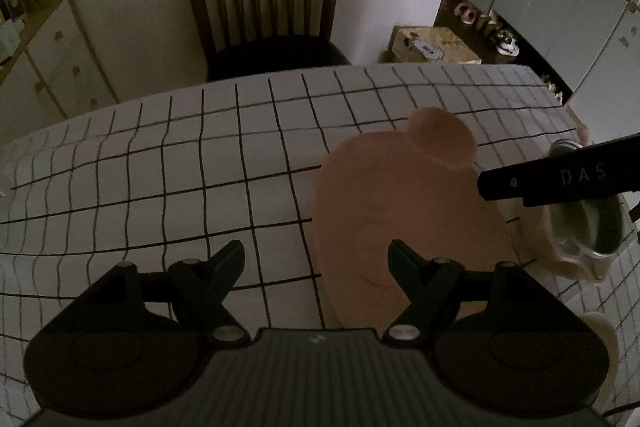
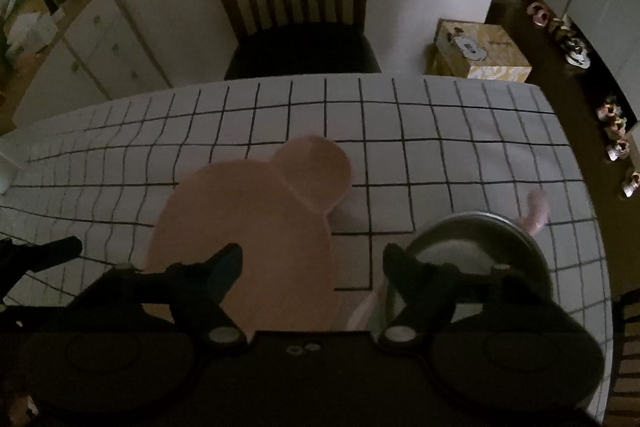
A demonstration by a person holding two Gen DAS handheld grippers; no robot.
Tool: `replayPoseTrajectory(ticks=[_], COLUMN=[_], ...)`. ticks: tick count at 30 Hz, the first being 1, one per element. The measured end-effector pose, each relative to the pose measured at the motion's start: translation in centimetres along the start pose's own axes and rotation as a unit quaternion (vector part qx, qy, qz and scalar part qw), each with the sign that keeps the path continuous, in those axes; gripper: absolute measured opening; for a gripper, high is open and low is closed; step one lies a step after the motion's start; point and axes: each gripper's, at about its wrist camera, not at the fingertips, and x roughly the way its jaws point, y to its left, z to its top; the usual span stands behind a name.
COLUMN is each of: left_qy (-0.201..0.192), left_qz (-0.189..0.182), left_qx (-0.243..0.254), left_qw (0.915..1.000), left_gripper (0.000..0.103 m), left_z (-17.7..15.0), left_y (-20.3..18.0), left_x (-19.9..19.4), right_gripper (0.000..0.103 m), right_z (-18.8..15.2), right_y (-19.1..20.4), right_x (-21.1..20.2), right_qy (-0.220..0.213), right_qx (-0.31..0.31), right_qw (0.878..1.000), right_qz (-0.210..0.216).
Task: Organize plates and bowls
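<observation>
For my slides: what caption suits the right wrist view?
Open right gripper above pink plate and metal bowl on gridded tablecloth.

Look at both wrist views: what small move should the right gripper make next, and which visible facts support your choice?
Probably bring the right gripper lower and toward the metal bowl. Its jaws stand open with nothing between them; the bowl sits just past its right finger, beside the pink plate on the checked tablecloth. The left gripper is also open and empty, so nothing is gripped yet.
</observation>
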Motion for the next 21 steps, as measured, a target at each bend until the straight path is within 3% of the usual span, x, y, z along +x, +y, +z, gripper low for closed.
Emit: replayPoseTrajectory(ticks=[5, 7, 14, 16, 21], left_qy=[0.015, 0.020, 0.034, 0.036, 0.042], left_qz=[0.002, 0.001, -0.008, -0.011, -0.013], left_qx=[-0.002, 0.000, 0.008, 0.013, 0.021], left_qw=[0.9999, 0.9998, 0.9994, 0.9992, 0.9988], left_gripper=[0.077, 0.071, 0.052, 0.041, 0.030], left_z=[-0.1, -0.2, -0.3, -0.3, -0.2], left_y=[0.3, 0.2, -0.1, -0.2, -0.8], left_x=[1.9, 2.5, 3.7, 3.8, 4.3], right_gripper=[0.068, 0.061, 0.052, 0.048, 0.042], right_z=[0.3, 0.3, 0.7, 0.9, 1.2], right_y=[0.1, 0.1, 0.2, 0.4, 0.7], right_x=[2.1, 2.8, 3.9, 4.2, 5.0], right_qy=[0.019, 0.024, 0.039, 0.043, 0.054], right_qx=[-0.015, -0.017, -0.029, -0.034, -0.043], right_qw=[1.000, 1.000, 0.999, 0.999, 0.998], right_qz=[-0.002, 0.001, -0.001, -0.002, 0.002])
